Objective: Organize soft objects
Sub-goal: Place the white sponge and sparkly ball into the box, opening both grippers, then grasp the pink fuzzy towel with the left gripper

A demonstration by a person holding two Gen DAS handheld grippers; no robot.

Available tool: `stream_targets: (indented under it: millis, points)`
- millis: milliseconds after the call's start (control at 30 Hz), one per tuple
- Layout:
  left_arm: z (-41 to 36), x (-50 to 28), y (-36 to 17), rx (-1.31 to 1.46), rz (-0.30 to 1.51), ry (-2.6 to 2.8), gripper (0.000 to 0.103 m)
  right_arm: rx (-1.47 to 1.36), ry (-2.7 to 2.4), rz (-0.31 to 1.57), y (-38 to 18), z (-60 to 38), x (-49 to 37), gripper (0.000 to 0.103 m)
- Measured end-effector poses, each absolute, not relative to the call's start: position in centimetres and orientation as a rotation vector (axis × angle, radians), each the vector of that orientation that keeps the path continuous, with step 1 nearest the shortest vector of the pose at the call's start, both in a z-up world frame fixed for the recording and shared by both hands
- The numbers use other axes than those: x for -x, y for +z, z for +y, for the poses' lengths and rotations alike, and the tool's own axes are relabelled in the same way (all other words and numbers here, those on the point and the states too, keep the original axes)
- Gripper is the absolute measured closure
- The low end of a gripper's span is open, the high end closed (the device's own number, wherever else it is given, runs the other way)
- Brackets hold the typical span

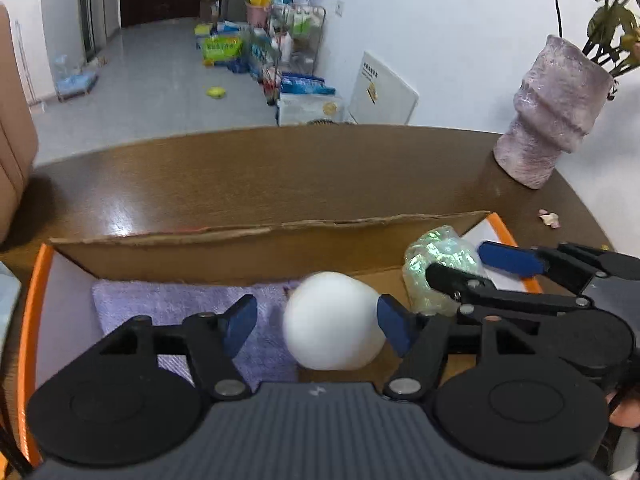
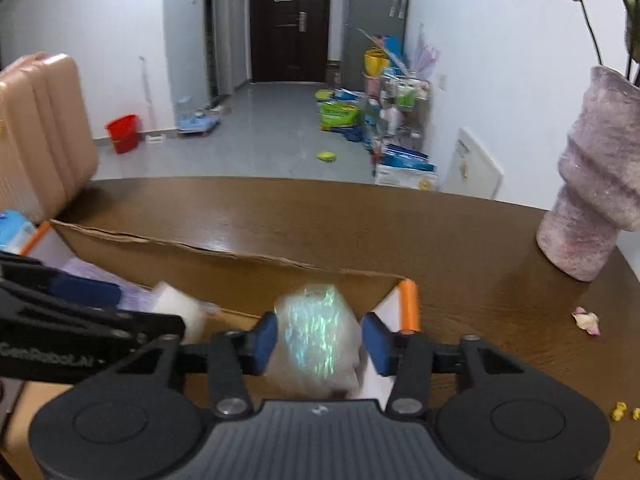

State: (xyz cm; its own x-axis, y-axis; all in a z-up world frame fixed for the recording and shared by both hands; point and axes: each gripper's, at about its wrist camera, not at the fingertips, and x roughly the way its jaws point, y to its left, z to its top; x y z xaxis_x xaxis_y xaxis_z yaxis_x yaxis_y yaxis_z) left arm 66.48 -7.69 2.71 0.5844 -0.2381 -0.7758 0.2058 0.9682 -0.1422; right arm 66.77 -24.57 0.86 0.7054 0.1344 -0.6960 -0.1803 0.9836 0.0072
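An open cardboard box point(image 1: 248, 256) with orange edges sits on the brown table. Inside lie a purple towel point(image 1: 176, 308), a white soft ball point(image 1: 334, 322) and a shiny iridescent bundle point(image 1: 436, 264). My left gripper point(image 1: 316, 324) is open, its blue pads either side of the white ball, the right pad touching it. In the right wrist view my right gripper point(image 2: 320, 338) is open around the iridescent bundle point(image 2: 316, 332) over the box's right end; whether the pads press it I cannot tell. The white ball point(image 2: 178, 312) shows at left there.
A pink-grey vase point(image 1: 552, 116) with flowers stands at the table's far right corner. Fallen petals point(image 2: 586, 320) and yellow crumbs point(image 2: 620, 416) lie on the table right of the box. A pink suitcase point(image 2: 40, 128) stands at far left.
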Motion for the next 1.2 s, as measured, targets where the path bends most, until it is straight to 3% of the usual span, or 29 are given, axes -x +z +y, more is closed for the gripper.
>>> stream_targets:
  millis: [67,133,300,467,600,733,900,1033,1200]
  points:
    - [-7.6,-66.1,3.0,0.042,0.906,-0.257,0.032,0.049,0.186,0.767,0.9,-24.6,-66.5,0.052]
    - [-7.3,-65.6,3.7,0.049,0.901,-0.251,0.029,0.058,0.176,0.747,1.6,-24.9,-65.9,0.044]
    - [-6.6,-62.4,7.9,0.035,0.835,-0.238,0.027,0.056,0.189,0.676,5.8,-26.0,-62.7,0.042]
    - [-5.3,-56.6,13.3,-0.002,0.745,-0.224,0.023,0.036,0.187,0.604,11.1,-28.8,-57.4,0.039]
    - [-4.1,-51.1,16.6,-0.025,0.682,-0.202,0.017,0.032,0.175,0.548,14.6,-31.0,-51.8,0.03]
    - [-3.2,-46.3,18.3,-0.008,0.647,-0.178,0.016,0.018,0.177,0.515,16.5,-32.3,-47.2,0.03]
    - [-2.2,-37.0,17.0,-0.047,0.513,-0.126,0.011,0.006,0.236,0.444,15.7,-33.0,-40.1,0.029]
    - [-2.4,-28.7,13.2,-0.064,0.44,-0.165,0.007,0.022,0.297,0.389,12.4,-32.4,-33.6,0.023]
    - [-3.5,-21.0,8.7,-0.062,0.403,-0.14,0.006,0.046,0.346,0.388,7.4,-31.0,-26.5,0.023]
